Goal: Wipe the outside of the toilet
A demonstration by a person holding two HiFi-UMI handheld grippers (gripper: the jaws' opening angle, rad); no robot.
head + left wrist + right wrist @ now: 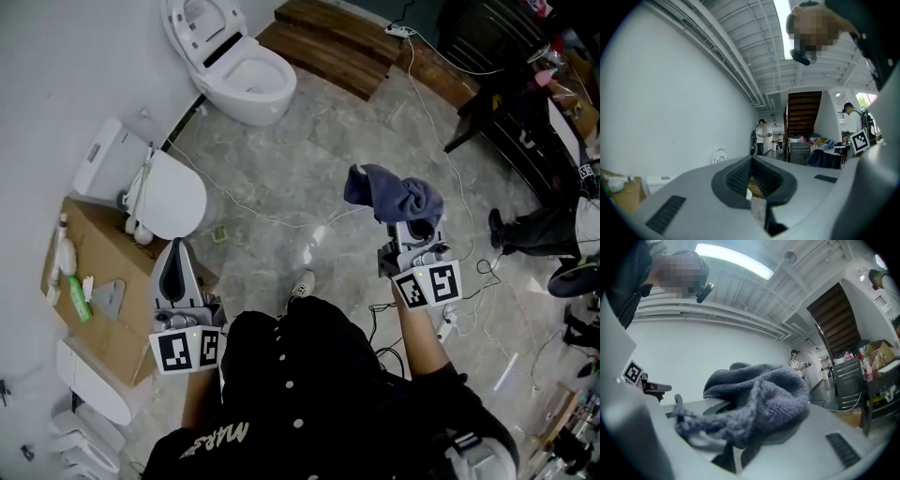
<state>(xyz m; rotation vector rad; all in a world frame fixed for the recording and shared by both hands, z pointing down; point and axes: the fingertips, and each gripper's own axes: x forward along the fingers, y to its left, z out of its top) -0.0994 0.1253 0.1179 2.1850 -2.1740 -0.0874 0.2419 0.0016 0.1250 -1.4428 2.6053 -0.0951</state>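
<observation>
A white toilet (246, 77) with its lid raised stands at the far wall, on the grey stone floor. A second white toilet (164, 192), lid down, is nearer on the left. Held up over the floor, my right gripper (413, 228) is shut on a blue-grey knitted cloth (394, 195). In the right gripper view the cloth (761, 397) drapes over the jaws and hides the tips of that gripper (740, 430). My left gripper (176, 249) hangs beside the nearer toilet. Its pads (740, 177) meet at the tip of the gripper (751, 161) with nothing between them.
A cardboard box (105, 323) with bottles and a green tube (81, 298) stands at the left. White cables (281, 220) trail across the floor. Dark wooden steps (328, 39) lie beyond the far toilet. Dark furniture and a seated person's legs (530, 230) are at the right.
</observation>
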